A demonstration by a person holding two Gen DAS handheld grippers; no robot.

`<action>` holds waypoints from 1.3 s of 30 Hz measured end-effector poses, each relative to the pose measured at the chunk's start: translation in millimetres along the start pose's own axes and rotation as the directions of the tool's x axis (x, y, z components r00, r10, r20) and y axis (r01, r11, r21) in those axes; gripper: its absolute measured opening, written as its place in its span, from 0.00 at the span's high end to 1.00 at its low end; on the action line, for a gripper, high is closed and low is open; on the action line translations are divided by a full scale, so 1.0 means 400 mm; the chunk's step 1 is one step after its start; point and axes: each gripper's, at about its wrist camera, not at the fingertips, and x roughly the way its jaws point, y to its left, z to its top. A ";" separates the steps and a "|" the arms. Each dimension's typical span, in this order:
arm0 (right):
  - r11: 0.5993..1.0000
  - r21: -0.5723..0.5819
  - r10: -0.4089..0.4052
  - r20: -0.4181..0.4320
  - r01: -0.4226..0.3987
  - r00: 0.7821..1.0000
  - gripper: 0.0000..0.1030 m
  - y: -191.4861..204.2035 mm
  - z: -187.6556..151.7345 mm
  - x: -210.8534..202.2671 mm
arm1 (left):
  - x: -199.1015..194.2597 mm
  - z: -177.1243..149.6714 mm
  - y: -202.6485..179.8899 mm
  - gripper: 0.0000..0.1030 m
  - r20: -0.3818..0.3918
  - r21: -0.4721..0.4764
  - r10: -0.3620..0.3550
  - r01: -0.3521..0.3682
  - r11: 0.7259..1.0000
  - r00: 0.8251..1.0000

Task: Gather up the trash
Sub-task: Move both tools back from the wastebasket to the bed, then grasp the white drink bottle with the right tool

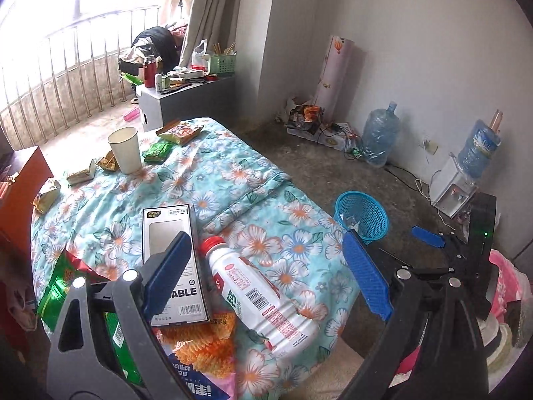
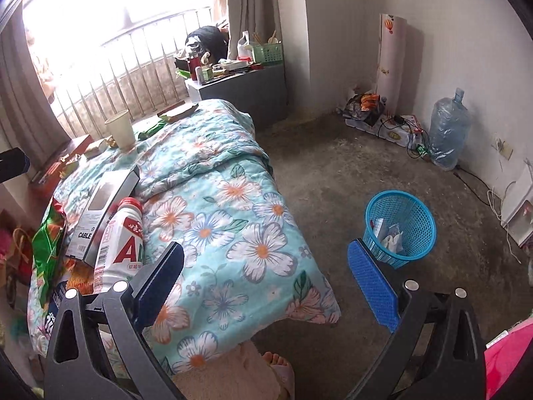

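Trash lies on a floral-quilted table (image 1: 260, 180). A white plastic bottle (image 1: 266, 296) with a red cap lies on its side between my left gripper's (image 1: 266, 266) open fingers, untouched. Beside it are a cable box (image 1: 171, 256), a green snack bag (image 1: 60, 283) and an orange wrapper (image 1: 200, 343). A paper cup (image 1: 125, 150) and several small wrappers (image 1: 80, 175) sit further back. A blue mesh basket (image 2: 399, 226) stands on the floor holding some scraps. My right gripper (image 2: 266, 280) is open and empty above the table's near corner; the bottle (image 2: 118, 243) lies to its left.
The concrete floor (image 2: 333, 173) lies right of the table. Water jugs (image 1: 379, 136), a dispenser (image 1: 453, 193), cables and a litter pile (image 1: 304, 115) line the wall. A grey cabinet (image 1: 186, 100) with clutter stands behind. An orange box (image 1: 20, 193) is at the left. A bare foot (image 2: 278, 363) is below.
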 end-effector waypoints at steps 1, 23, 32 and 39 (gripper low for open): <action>1.000 0.005 0.006 0.003 -0.006 1.000 0.07 0.010 -0.006 -0.013 | -0.015 -0.012 -0.001 0.15 0.014 0.000 0.008 -0.008 1.000 1.000; 0.933 0.104 0.354 -0.107 -0.344 0.929 0.07 0.064 -0.059 -0.043 | -0.207 -0.413 0.078 0.13 0.084 -0.154 0.174 -0.160 0.975 0.981; 0.893 0.094 0.449 -0.197 -0.439 0.871 0.07 0.142 -0.051 0.049 | -0.212 -0.462 0.139 0.13 0.109 -0.234 0.154 -0.126 0.964 0.982; 0.863 0.131 0.505 -0.252 -0.488 0.826 0.07 0.163 -0.037 0.118 | -0.199 -0.455 0.137 0.13 0.156 -0.258 0.039 0.003 0.966 0.987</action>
